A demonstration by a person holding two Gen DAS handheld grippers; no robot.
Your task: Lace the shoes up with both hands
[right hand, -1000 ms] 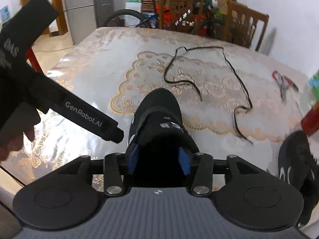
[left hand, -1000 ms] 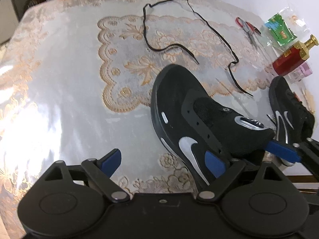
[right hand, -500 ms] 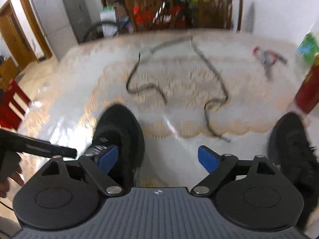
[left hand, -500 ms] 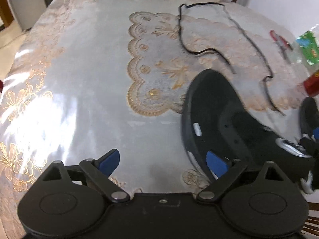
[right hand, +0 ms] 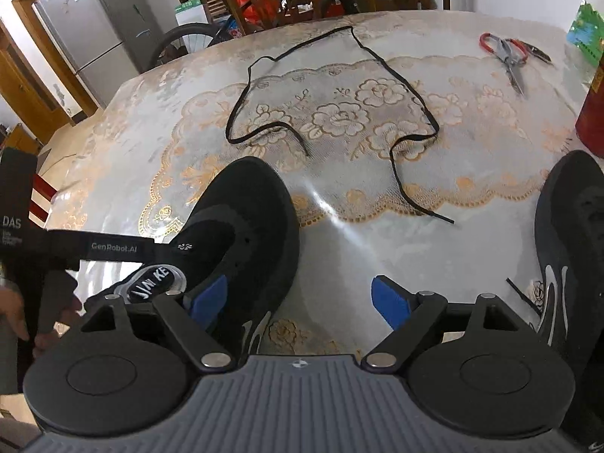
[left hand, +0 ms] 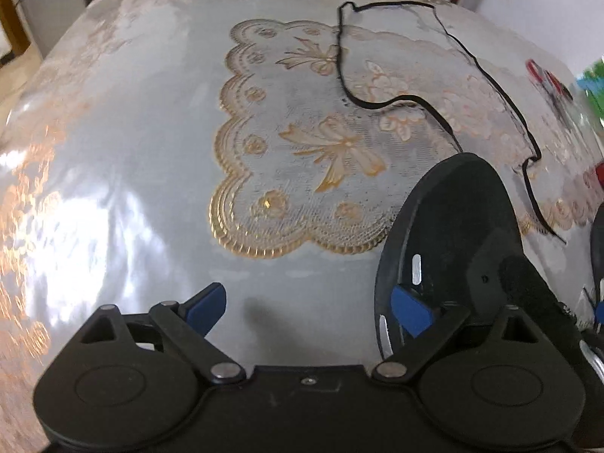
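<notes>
A black shoe (left hand: 453,234) with a white swoosh stands on the table, its eyelets without a lace; the right wrist view shows the shoe (right hand: 245,226) at lower left. A loose black lace (right hand: 339,113) lies in loops beyond its toe, and the lace (left hand: 377,102) also shows in the left wrist view. My left gripper (left hand: 307,309) is open, its right pad (left hand: 409,311) in front of the shoe's side. My right gripper (right hand: 298,300) is open, holding nothing, its left pad (right hand: 209,298) beside the shoe. A second black shoe (right hand: 570,245) stands at the right.
Red-handled scissors (right hand: 509,53) and a red bottle (right hand: 590,124) lie at the far right of the lace-patterned tablecloth (right hand: 490,188). The left gripper's black body (right hand: 113,247) reaches the shoe's tongue, a hand (right hand: 15,309) behind it. Chairs, a bicycle and a fridge stand beyond the table.
My right gripper has let go of the shoe's collar, opened wide and shifted right. My left gripper has moved left and lower, so the shoe now sits at its right.
</notes>
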